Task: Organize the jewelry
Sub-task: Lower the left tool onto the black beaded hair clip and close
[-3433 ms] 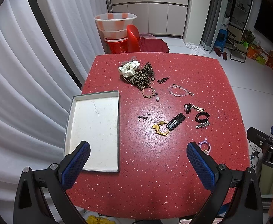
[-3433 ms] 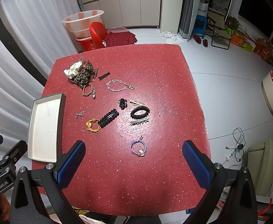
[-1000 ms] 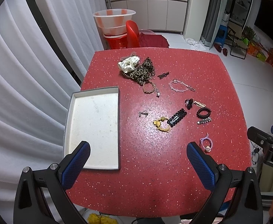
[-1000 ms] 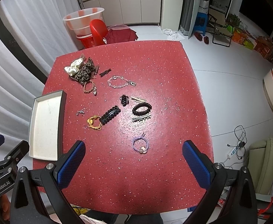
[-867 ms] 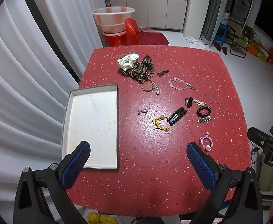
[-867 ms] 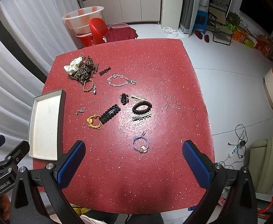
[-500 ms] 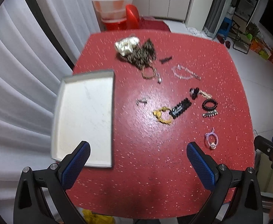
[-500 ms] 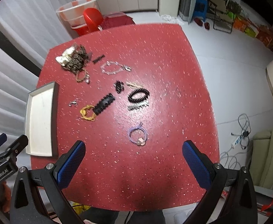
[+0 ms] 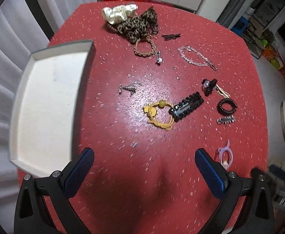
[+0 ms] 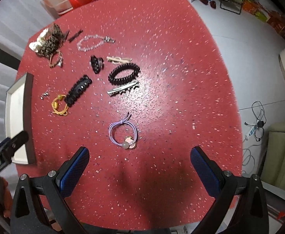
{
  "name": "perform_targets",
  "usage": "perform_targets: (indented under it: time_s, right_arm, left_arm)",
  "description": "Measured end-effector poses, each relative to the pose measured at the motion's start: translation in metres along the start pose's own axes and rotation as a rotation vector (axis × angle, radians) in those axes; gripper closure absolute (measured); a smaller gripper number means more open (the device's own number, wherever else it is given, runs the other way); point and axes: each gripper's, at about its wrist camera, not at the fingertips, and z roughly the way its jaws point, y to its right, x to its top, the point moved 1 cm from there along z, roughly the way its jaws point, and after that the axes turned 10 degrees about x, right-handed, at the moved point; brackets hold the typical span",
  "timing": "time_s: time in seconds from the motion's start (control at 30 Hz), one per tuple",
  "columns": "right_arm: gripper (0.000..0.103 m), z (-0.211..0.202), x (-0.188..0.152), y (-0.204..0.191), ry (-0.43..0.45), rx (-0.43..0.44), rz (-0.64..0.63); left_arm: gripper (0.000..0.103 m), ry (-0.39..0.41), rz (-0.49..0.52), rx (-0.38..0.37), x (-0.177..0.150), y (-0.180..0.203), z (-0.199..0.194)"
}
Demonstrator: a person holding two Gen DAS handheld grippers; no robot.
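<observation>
Jewelry and hair pieces lie scattered on a red speckled table [image 9: 123, 165]. An empty white tray [image 9: 45, 105] sits at the table's left edge; it also shows in the right wrist view [image 10: 16, 105]. My left gripper [image 9: 144, 171] is open and empty above the table's near edge, with a yellow hair tie [image 9: 158, 115] and a black beaded clip [image 9: 187, 108] ahead. My right gripper [image 10: 139, 169] is open and empty, just short of a purple hair tie [image 10: 123, 134]. A black coil tie [image 10: 124, 74] and a silver clip [image 10: 123, 88] lie beyond.
A clear bead bracelet [image 9: 196, 57], a braided brown bracelet [image 9: 144, 48], leopard and cream scrunchies [image 9: 130, 22], a black claw clip [image 10: 96, 63] and small earrings [image 9: 127, 88] lie further back. White curtains hang at left. A red chair and a tub stand behind the table.
Both grippers have dropped and moved forward toward the table, so the items look larger. The jaws stay open. Nothing on the table has moved.
</observation>
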Motion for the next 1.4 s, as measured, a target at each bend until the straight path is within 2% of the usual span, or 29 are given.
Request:
perform_targets:
  time_s: [0.3,0.37,0.43,0.7,1.0,1.07,1.13,1.23,1.3,1.4]
  right_arm:
    - [0.0,0.053,0.004,0.0,-0.038,-0.006,-0.039]
    - [0.0,0.062,0.006,0.0,-0.04,-0.013,-0.047]
    - [0.0,0.064,0.011,0.003,-0.012,-0.012,-0.038]
    - [0.0,0.07,0.055,0.01,0.072,-0.009,-0.03]
    - [0.0,0.104,0.089,-0.005,0.064,0.026,0.005]
    - [0.0,0.11,0.093,-0.008,0.062,0.015,0.038]
    - [0.0,0.118,0.097,-0.014,0.056,-0.001,0.06]
    - [0.003,0.123,0.1,-0.022,0.068,-0.054,0.058]
    - [0.013,0.124,0.1,-0.026,0.07,-0.091,0.044]
    - [0.023,0.122,0.097,-0.025,0.081,-0.101,0.035]
  left_arm:
    - [0.0,0.011,-0.034,0.019,0.021,0.014,0.051]
    - [0.007,0.015,-0.029,0.023,0.025,0.018,0.059]
    - [0.009,0.014,-0.019,0.026,0.029,0.022,0.066]
    - [0.009,0.042,-0.011,0.053,0.039,0.036,0.085]
    - [0.009,0.106,-0.001,0.059,0.05,0.049,0.095]
    - [0.012,0.117,0.006,0.056,0.051,0.055,0.095]
    - [0.022,0.125,0.014,0.051,0.05,0.061,0.092]
    - [0.031,0.134,0.026,0.042,0.049,0.065,0.087]
    - [0.039,0.134,0.032,0.025,0.049,0.067,0.085]
    - [0.051,0.131,0.04,0.014,0.049,0.071,0.079]
